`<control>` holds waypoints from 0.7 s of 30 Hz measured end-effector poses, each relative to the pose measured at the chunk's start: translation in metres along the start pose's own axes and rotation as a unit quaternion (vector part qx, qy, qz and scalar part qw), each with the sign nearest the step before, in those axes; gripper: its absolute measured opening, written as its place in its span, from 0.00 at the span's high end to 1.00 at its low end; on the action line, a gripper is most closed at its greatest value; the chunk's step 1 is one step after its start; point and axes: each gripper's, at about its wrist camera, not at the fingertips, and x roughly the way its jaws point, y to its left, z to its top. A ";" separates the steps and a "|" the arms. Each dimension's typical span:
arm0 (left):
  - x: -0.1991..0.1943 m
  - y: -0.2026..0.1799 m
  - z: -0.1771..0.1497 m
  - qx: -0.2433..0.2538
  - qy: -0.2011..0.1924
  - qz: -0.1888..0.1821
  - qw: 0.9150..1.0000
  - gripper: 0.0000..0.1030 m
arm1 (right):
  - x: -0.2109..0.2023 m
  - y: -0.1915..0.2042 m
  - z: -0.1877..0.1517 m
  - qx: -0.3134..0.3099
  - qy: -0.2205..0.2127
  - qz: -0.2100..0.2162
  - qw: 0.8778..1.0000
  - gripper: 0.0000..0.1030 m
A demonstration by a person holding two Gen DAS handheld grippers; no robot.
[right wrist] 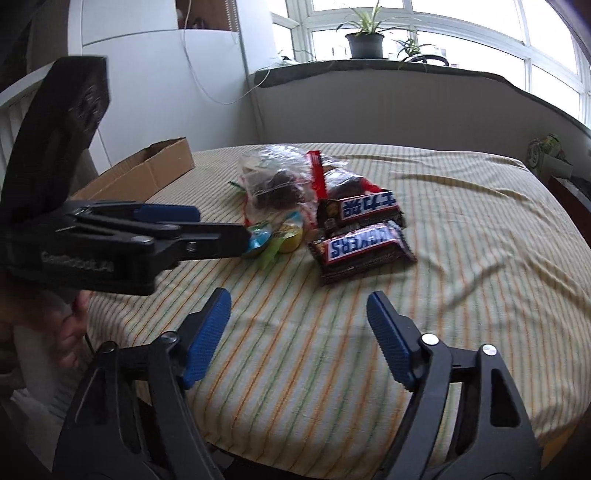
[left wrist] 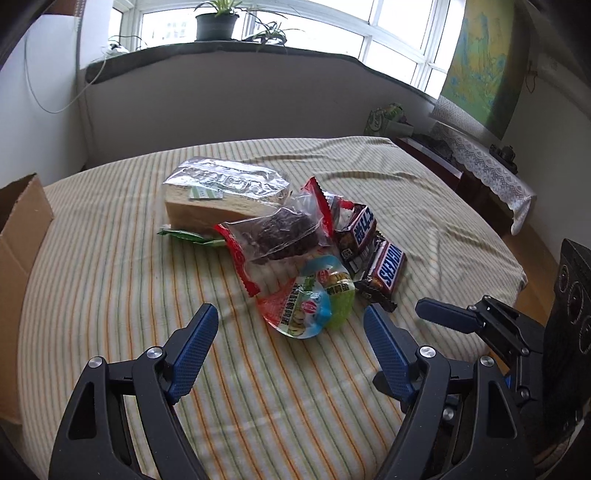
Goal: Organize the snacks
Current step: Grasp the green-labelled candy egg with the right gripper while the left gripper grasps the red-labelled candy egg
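A pile of snacks lies on a striped cloth (left wrist: 110,295): a wrapped sponge cake (left wrist: 221,195), a clear red-edged bag of dark pieces (left wrist: 280,236) (right wrist: 273,188), two Snickers bars (left wrist: 388,269) (right wrist: 360,245), a small green wrapper (left wrist: 184,236) and bright round egg packets (left wrist: 306,306) (right wrist: 291,230). My left gripper (left wrist: 290,314) is open, its tips on either side of the near egg packet without pressing it. From the right wrist view the left gripper (right wrist: 221,225) reaches in from the left. My right gripper (right wrist: 299,297) stands open and empty, short of the Snickers bars.
An open cardboard box (left wrist: 22,236) (right wrist: 147,173) sits at the cloth's left edge. A dark side table with a lace cover (left wrist: 480,166) stands to the right. A windowsill with potted plants (left wrist: 216,22) runs behind. A hand (right wrist: 70,332) shows at lower left.
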 end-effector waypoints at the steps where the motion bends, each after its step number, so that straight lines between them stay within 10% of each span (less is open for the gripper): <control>1: -0.001 0.002 0.001 0.001 -0.001 0.000 1.000 0.22 | 0.004 0.003 0.000 -0.007 0.004 0.005 1.000 0.30; 6: -0.016 0.020 -0.002 -0.014 -0.007 -0.001 1.000 0.23 | 0.023 0.014 0.010 -0.030 0.020 0.024 0.999 0.35; 13: -0.010 0.027 -0.002 -0.023 -0.004 -0.021 1.000 0.25 | 0.042 -0.008 0.031 -0.013 0.042 0.028 0.999 0.69; 21: 0.011 0.007 -0.002 0.008 0.007 -0.042 0.999 0.30 | 0.050 -0.031 0.043 0.007 0.056 0.043 0.997 0.71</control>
